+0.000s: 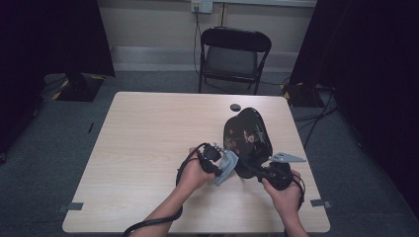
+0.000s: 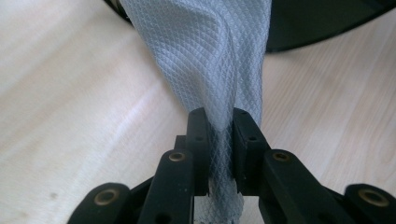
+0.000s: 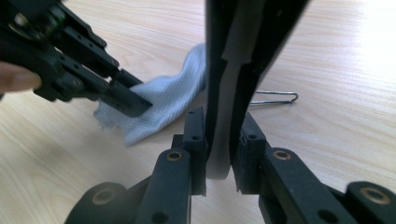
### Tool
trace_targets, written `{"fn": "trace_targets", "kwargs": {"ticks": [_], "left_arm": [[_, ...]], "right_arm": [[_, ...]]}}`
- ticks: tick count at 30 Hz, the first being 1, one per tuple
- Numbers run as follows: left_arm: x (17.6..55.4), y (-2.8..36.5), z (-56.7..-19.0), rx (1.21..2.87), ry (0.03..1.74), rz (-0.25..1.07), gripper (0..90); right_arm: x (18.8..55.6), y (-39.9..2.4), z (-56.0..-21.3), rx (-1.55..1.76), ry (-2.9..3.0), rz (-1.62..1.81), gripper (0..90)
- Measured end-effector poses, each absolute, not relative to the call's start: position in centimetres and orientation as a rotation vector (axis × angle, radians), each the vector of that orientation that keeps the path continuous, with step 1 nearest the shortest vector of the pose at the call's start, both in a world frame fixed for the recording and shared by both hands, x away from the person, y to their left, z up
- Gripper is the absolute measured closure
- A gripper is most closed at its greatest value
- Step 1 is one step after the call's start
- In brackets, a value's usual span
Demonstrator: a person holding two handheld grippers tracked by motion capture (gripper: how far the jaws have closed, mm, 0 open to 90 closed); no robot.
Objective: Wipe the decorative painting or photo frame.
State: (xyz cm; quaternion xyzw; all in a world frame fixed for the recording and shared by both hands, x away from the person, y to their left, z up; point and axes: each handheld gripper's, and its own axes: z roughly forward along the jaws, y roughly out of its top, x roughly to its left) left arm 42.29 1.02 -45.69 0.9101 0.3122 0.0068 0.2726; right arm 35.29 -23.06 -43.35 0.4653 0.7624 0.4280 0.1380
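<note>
A black oval dish point(image 1: 247, 133) with a flower pattern is held tilted above the pale wooden table point(image 1: 148, 143). My right gripper point(image 1: 257, 170) is shut on its near rim; in the right gripper view the dark rim point(image 3: 224, 70) stands upright between the jaws of my right gripper point(image 3: 219, 135). A grey woven cloth point(image 1: 226, 165) is pinched in my left gripper point(image 1: 219, 157) and lies against the dish's lower left edge. In the left gripper view the cloth point(image 2: 210, 56) rises from my left gripper point(image 2: 219, 126) to the black dish point(image 2: 317, 23). The right gripper view takes in the cloth point(image 3: 159, 102) and the left gripper point(image 3: 135, 105).
A thin metal wire loop point(image 3: 275, 98) lies on the table behind the dish. A small black round object point(image 1: 235, 106) sits near the far edge. A black folding chair point(image 1: 232, 54) stands beyond the table. Dark curtains hang at both sides.
</note>
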Motion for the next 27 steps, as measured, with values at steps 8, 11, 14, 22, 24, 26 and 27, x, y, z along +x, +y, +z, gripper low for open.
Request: {"fn": "trace_targets", "kwargs": {"ticks": [8,11,14,22,24,26,27], "left_arm": [[42.0,1.7,-45.6,2.450,0.844,0.022,79.1],[41.9,2.2,-42.9,2.420,0.833,0.056,79.0],[42.0,2.5,-41.1,2.410,0.818,0.090,79.0],[42.6,2.7,-33.4,2.314,0.772,0.195,78.9],[42.6,2.5,-31.7,2.296,0.757,0.221,78.9],[42.6,2.2,-30.1,2.291,0.739,0.240,79.0],[42.5,1.9,-28.9,2.269,0.715,0.251,79.0]], "right_arm": [[35.1,-23.2,-43.3,1.353,2.213,1.261,72.8],[35.0,-23.2,-43.2,1.349,2.215,1.254,72.1],[35.0,-23.3,-43.2,1.355,2.217,1.251,70.9],[34.9,-23.4,-43.3,1.359,2.216,1.239,73.9],[34.9,-23.3,-43.3,1.358,2.216,1.236,74.9],[34.9,-23.3,-43.4,1.360,2.221,1.225,77.2],[34.9,-23.3,-43.4,1.358,2.223,1.222,77.9]]}}
